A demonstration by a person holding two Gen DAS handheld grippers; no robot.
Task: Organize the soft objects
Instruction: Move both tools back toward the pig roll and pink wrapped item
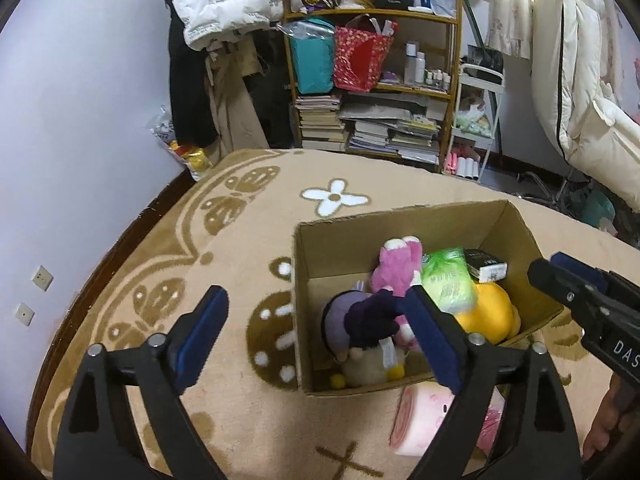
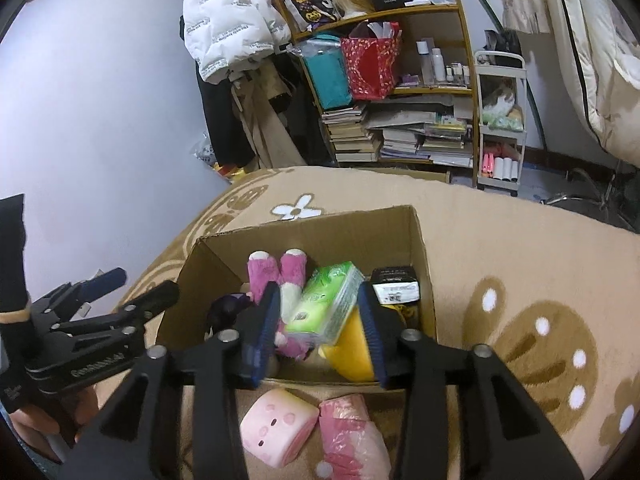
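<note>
Nearest, a soft pink cylindrical plush roll lies on the fuzzy tan rug, flat face toward the camera, beside a crinkly pink plastic pack. Both the left tool and right tool hang apart, empty, over the cardboard box holding a fluffy pink plush, green tissue pack and yellow plush

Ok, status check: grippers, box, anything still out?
Left gripper and right gripper open, empty, above the cardboard box. Pink roll plush and pink packet on the blanket, outside. Nothing blocking.
</note>
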